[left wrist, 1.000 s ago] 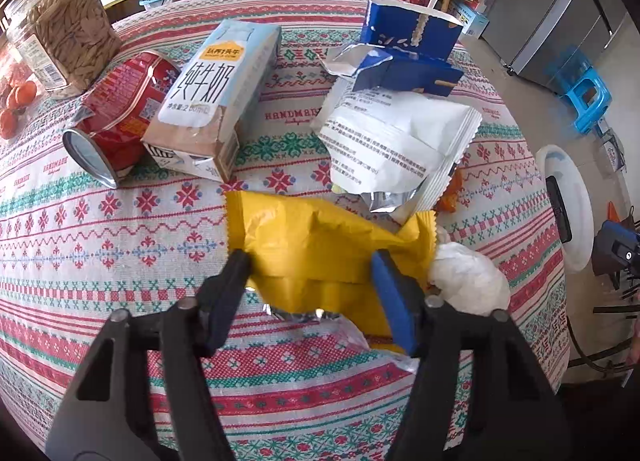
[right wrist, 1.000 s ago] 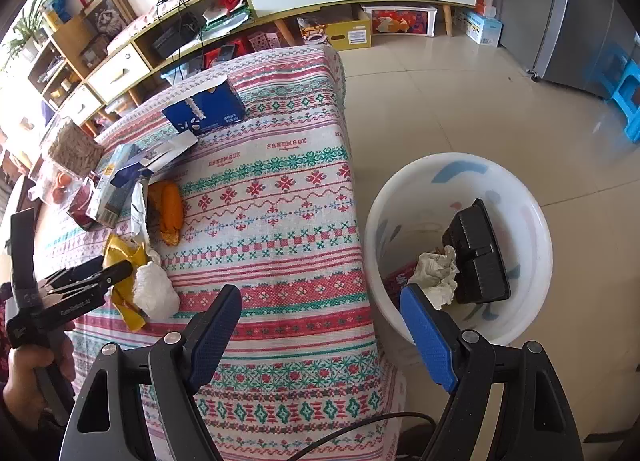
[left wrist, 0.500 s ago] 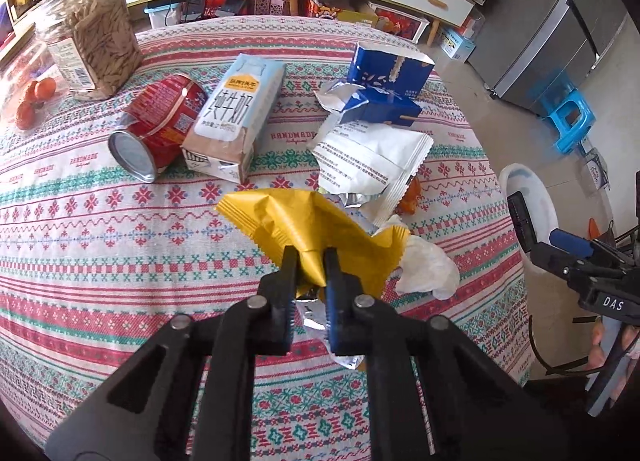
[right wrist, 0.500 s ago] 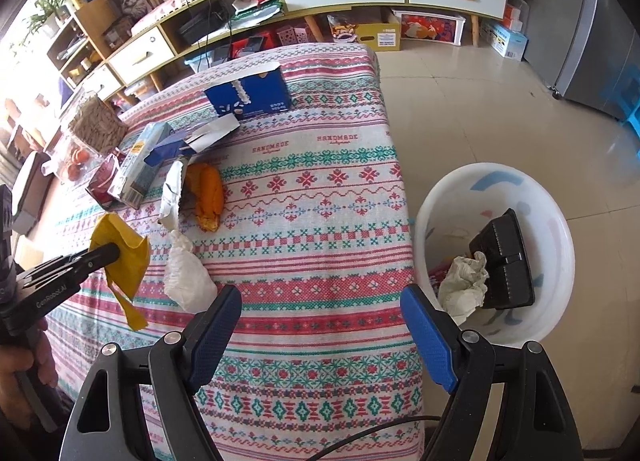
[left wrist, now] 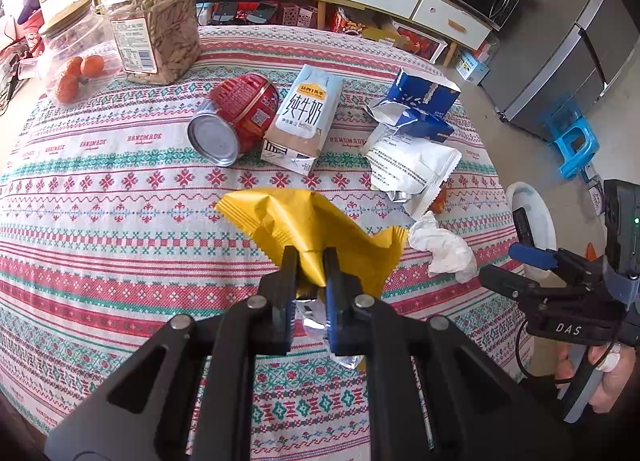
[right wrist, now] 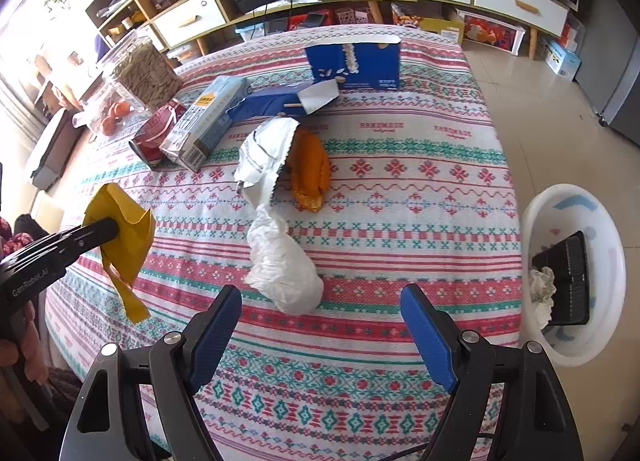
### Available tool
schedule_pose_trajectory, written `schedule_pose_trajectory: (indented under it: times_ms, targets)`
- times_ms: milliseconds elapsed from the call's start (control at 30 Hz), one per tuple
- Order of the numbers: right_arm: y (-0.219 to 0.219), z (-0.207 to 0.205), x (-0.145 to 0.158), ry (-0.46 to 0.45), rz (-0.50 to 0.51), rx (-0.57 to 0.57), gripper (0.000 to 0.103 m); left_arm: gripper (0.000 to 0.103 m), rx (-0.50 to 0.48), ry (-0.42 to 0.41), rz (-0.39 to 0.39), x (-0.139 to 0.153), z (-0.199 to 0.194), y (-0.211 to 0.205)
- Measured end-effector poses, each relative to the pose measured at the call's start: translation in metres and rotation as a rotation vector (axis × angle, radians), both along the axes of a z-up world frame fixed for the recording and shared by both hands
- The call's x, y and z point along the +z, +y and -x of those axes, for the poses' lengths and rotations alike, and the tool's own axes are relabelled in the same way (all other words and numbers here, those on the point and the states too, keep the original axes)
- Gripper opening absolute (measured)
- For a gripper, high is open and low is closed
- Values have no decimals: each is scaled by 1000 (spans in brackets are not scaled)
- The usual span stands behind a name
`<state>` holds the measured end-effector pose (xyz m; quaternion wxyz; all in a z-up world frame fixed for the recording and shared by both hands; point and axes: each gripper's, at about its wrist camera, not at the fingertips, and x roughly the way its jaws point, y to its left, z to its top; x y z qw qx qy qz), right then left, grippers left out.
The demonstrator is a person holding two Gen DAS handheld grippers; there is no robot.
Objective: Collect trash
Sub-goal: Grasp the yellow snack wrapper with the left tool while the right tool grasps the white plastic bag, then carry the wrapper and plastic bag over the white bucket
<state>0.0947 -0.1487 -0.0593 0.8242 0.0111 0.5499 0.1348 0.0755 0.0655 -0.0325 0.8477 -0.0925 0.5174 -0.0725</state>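
Note:
My left gripper is shut on a crumpled yellow wrapper and holds it up off the patterned tablecloth. From the right wrist view the same yellow wrapper hangs from the left gripper at the table's left side. My right gripper stands open above the cloth, with a crumpled white tissue just ahead of its fingers. On the floor to the right is a white trash bin with a black object and a tissue inside.
Further back on the table lie a white foil packet over an orange peel, a milk carton, a red can, a torn blue box, a seed jar and a jar of small oranges.
The left gripper closed on the yellow wrapper and lifted it clear of the cloth. The right gripper swung from over the bin to above the table, near the white tissue.

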Motion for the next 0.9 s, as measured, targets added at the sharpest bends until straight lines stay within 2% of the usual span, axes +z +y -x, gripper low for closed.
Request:
schedule_pose_trajectory:
  times_ms: [133,233,433,500,533,733,900]
  targets:
    - [17,-4,-8,15,2,17,82,14,6,-3,4,1,1,3]
    - [28,-9,-15,17,18,29,75,14,10,-2,6,0,3,4]
    - [40,-17,-25,17,69,42,51,14,18,3,12,-1,7,9]
    - [42,-19,-26,11,75,47,33,14,20,1,16,-1,8,11]
    - [43,-20,-25,6,75,49,30,14,21,-1,17,-1,9,12]
    - [44,-11,-8,-57,82,79,27,14,24,-22,25,5,15,12]
    - [26,-2,7,-82,49,55,27,14,26,-43,29,10,20,7]
